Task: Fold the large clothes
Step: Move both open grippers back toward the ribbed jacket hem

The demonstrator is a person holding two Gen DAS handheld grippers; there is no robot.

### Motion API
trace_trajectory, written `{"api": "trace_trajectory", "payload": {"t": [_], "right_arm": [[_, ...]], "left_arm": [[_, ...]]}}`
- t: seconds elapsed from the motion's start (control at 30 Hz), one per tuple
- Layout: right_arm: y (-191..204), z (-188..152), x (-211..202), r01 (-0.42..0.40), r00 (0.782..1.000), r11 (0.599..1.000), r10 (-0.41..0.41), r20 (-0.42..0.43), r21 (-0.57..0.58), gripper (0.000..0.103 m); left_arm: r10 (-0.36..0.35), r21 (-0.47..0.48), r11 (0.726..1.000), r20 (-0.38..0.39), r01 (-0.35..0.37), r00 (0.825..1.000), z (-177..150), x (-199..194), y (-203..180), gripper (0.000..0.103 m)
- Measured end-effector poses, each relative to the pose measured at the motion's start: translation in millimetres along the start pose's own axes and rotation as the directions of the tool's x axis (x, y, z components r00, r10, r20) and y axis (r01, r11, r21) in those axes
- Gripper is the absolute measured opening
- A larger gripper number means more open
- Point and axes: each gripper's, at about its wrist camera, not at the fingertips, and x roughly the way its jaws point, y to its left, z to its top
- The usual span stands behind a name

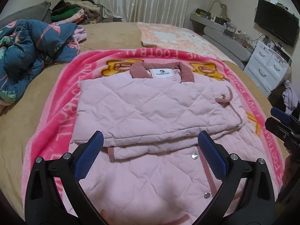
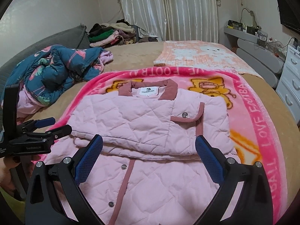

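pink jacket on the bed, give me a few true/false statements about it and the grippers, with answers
1. The pink quilted jacket lies on a pink blanket with lettering. True.
2. The left gripper is clamped on the jacket. False: its fingers are spread wide and hold nothing.
3. The jacket's collar is at the far end, away from the grippers. True.
4. The right gripper is shut. False: its fingers stand wide apart above the jacket.
5. A blue patterned quilt is bunched up to the left of the jacket. True.
6. The jacket is spread flat with its sleeves out. False: a sleeve with a cuff is folded across the front.
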Motion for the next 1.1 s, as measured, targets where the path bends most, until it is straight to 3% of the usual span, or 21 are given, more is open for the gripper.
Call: {"api": "trace_trajectory", "payload": {"t": [0.6, 1.1], "right_arm": [[3, -21, -80, -0.008, 0.995, 1.000, 0.007, 0.097, 0.009, 0.098], [-13, -50, -121, 0.016, 0.991, 0.999, -0.021, 0.133, 0.038, 0.098]], "left_arm": [[-0.030, 0.019, 0.999, 0.112, 0.028, 0.993, -23, -73, -14, 0.095], [-0.031, 0.026, 0.999, 0.143, 0.027, 0.989, -50, -105, -17, 0.095]]}}
